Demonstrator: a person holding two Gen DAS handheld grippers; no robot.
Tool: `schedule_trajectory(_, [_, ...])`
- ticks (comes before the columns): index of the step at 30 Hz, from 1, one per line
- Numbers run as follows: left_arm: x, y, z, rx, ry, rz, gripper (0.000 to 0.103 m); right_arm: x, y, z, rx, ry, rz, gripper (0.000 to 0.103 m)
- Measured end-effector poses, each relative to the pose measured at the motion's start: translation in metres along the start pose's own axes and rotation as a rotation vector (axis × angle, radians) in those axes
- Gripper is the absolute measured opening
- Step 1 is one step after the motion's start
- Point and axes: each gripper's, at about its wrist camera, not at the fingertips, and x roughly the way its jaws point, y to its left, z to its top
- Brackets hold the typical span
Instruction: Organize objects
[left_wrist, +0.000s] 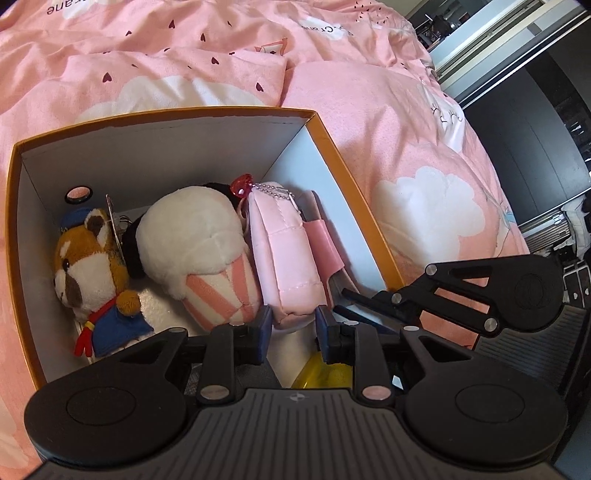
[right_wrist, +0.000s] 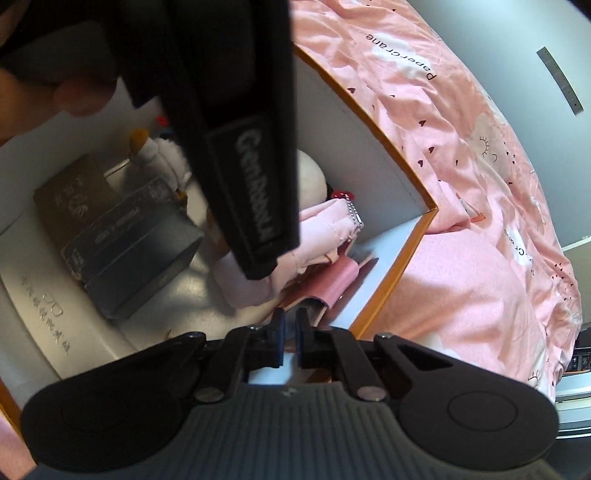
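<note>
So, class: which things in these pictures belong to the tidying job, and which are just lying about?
Part of the job:
- orange box
- pink pouch, between the left tool fingers
- popcorn plush
- dog plush
- dark boxes
- right tool

Just lying about:
- pink bedding
- dark wardrobe

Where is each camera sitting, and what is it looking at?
Left wrist: sits behind the left gripper, looking into the orange box at the pink pouch its fingers clamp; the right gripper shows.
Right wrist: sits behind the right gripper, looking into the box from another side; the left gripper's black body crosses the view.
Both show box, pouch, pink bedding.
</note>
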Motion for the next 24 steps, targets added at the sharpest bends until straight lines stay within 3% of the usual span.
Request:
schedule_trajectory(6, [0.005,-0.005,0.008,0.026,0.002,0.020,0.028,0.009,-0.015,0.003,0.031,-0.020,-0.030,0.000])
schedule_trajectory(15, [0.007,-0.011,0.008,0.050,-0.010,0.061,0.027,0.008,-0.031,0.004,0.111,-0.057,-0.019,0.001])
schedule_trajectory(19, [-0.012,-0.013,0.000,0.040,-0.055,0.065,0.027,-0.014,-0.035,-0.003,0.170,-0.094,-0.033,0.003])
schedule_trajectory(24, [-0.053,-0.026,-0.029,0.076,-0.177,0.090,0.031,-0.053,-0.036,-0.018,0.394,-0.190,0.031,0.010])
